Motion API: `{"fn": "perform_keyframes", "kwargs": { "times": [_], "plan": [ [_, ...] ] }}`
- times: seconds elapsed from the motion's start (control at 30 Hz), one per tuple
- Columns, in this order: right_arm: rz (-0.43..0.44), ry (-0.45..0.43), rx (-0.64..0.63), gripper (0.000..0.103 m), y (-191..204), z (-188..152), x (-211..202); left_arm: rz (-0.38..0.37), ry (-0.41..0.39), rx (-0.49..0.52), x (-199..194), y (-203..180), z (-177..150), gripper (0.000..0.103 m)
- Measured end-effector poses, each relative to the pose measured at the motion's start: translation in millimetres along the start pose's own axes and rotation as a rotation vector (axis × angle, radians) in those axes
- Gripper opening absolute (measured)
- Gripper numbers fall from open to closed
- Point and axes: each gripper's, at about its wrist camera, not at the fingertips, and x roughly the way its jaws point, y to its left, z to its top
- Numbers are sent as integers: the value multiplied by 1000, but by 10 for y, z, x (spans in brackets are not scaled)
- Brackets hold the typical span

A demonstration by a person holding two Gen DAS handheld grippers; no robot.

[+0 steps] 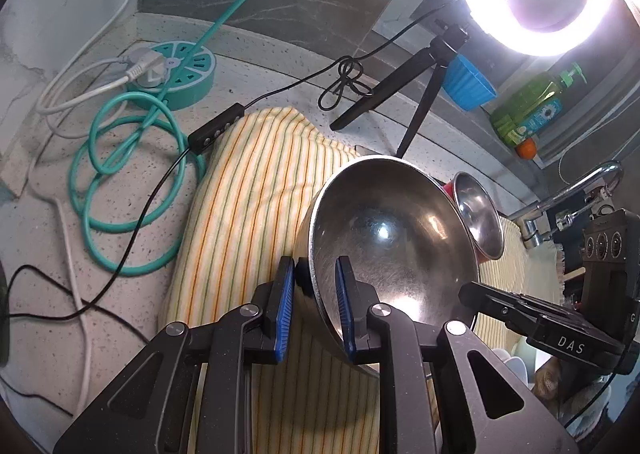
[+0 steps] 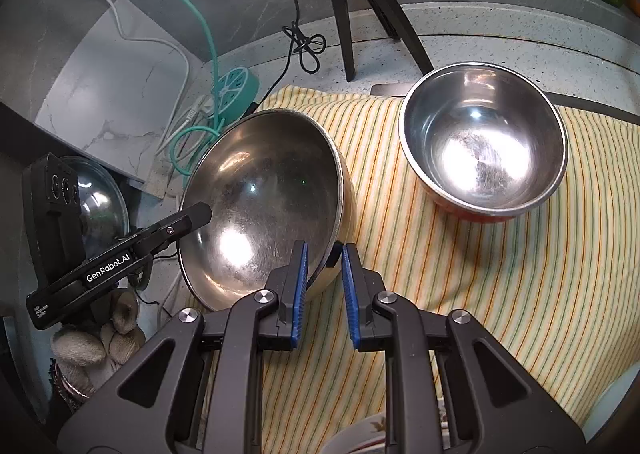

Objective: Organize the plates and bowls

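While both grippers' jaws pinch big bowl (image 2: 264, 198) rim, lift level, nest toward small bowl (image 2: 484, 142) beside it.

A silver steel bowl (image 2: 264, 198) and a smaller silver bowl with a red outside (image 2: 484, 142) sit on a yellow cloth (image 2: 500, 274) striped orange and green, near a teal cable (image 1: 120, 190).

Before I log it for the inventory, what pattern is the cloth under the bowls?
Pale yellow cloth with thin orange and green stripes, clearest in the right wrist view.
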Motion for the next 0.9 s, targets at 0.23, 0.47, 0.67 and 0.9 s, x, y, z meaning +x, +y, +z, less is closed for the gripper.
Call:
{"fn": "perform_keyframes", "kwargs": {
  "times": [0.23,0.47,0.67,0.9],
  "plan": [
    [27,5,-31,18,116,-159,-156,1,-19,-15,-211,0,-215,19],
    [42,22,-68,18,258,-417,-300,7,-41,-30,-452,-6,-473,19],
    [53,46,-88,18,328,-645,-377,14,-46,-43,-624,-2,-734,19],
    [58,80,-104,18,367,-892,-361,27,-36,-70,-715,21,-999,19]
  ]
}}
